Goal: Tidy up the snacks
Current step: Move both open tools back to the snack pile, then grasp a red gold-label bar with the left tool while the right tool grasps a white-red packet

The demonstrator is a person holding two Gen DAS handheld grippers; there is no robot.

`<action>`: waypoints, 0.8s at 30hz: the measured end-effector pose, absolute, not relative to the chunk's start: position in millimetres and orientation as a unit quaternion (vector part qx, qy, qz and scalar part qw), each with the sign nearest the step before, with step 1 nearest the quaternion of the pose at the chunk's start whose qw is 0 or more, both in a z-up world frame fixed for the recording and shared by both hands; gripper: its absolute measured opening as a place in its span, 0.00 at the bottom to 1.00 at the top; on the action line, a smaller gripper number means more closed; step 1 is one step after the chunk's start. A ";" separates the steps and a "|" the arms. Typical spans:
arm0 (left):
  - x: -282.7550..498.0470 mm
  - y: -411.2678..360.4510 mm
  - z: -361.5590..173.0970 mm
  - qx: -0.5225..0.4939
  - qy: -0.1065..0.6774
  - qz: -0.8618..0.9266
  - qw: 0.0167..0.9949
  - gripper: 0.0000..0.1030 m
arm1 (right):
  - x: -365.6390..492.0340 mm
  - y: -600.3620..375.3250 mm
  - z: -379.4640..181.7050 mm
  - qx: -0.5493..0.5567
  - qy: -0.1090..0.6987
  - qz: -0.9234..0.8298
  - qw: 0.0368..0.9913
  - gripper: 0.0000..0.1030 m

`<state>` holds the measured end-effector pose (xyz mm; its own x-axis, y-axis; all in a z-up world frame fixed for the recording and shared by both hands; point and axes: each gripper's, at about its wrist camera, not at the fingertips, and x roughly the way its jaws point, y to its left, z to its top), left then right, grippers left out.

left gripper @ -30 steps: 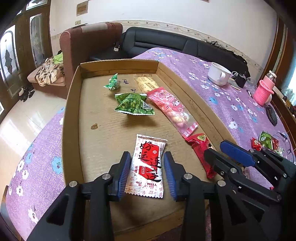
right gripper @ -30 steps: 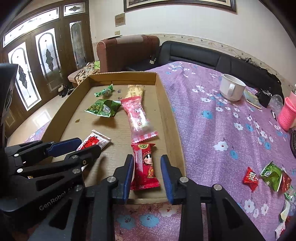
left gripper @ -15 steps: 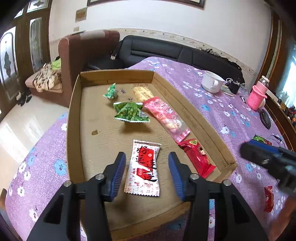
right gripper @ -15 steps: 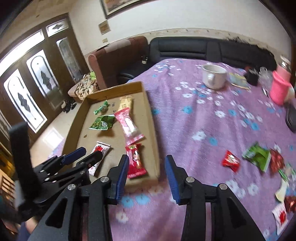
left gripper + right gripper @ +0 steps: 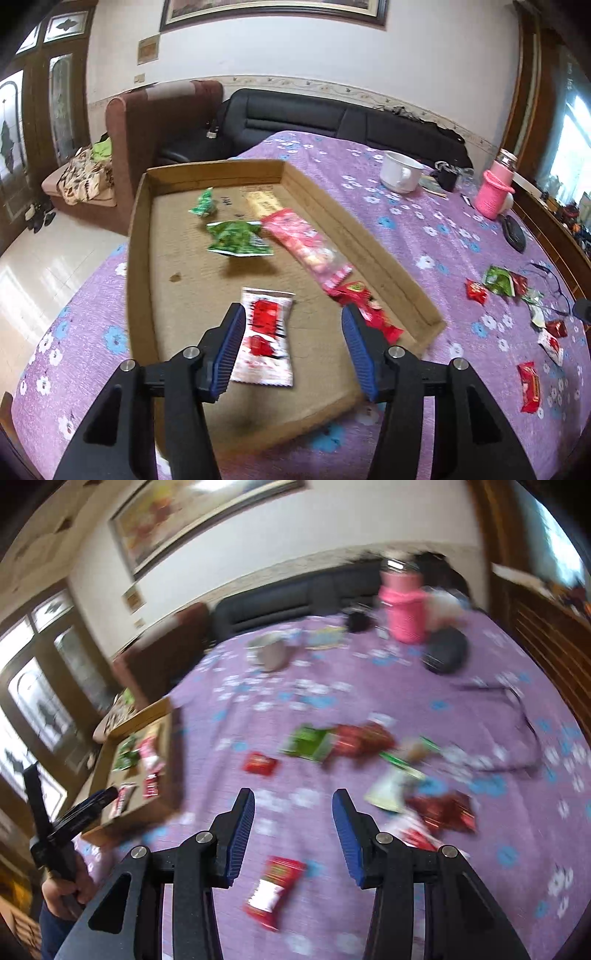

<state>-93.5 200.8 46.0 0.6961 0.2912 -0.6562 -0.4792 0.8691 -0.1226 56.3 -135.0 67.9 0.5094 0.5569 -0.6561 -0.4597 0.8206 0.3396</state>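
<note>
A shallow cardboard tray (image 5: 142, 236) on the purple flowered table holds several snack packets: a white-and-red one (image 5: 266, 336), a green one (image 5: 236, 238), a pink one (image 5: 306, 245) and a red one (image 5: 364, 304). My left gripper (image 5: 293, 350) is open and empty above the tray's near end, over the white-and-red packet. My right gripper (image 5: 293, 836) is open and empty over the table to the right of the tray (image 5: 173, 775), above a red packet (image 5: 275, 890). Several loose packets lie ahead of it, among them a green one (image 5: 308, 742) and a small red one (image 5: 260, 764).
A white cup (image 5: 400, 177), a pink bottle (image 5: 495, 195) and a black oval object (image 5: 515, 230) stand at the table's far right. A dark cord (image 5: 524, 731) lies near the loose packets. A brown armchair (image 5: 159, 122) and a black sofa (image 5: 295, 118) stand behind the table.
My right gripper swung right, away from the tray and the red packet, out over the loose packets on the table. My left gripper lifted, drew back and opened wider.
</note>
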 end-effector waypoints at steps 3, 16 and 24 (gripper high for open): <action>-88.1 175.7 54.6 -0.138 0.336 0.190 0.912 0.52 | 62.8 -159.1 52.4 0.094 0.415 0.283 0.859 0.46; -25.8 -8.5 42.6 -0.057 0.453 -0.051 0.888 0.61 | 83.8 -217.5 30.8 0.172 0.410 0.138 0.885 0.46; 0.1 -29.0 13.2 -0.021 0.484 -0.013 0.875 0.46 | 95.5 -214.3 9.2 0.177 0.462 0.157 0.855 0.46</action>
<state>0.1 -29.0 13.2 0.5305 -0.0435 -0.8466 0.0035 0.9988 -0.0491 95.5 -214.3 9.2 0.5248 0.4322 -0.7334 -0.1045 0.8877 0.4483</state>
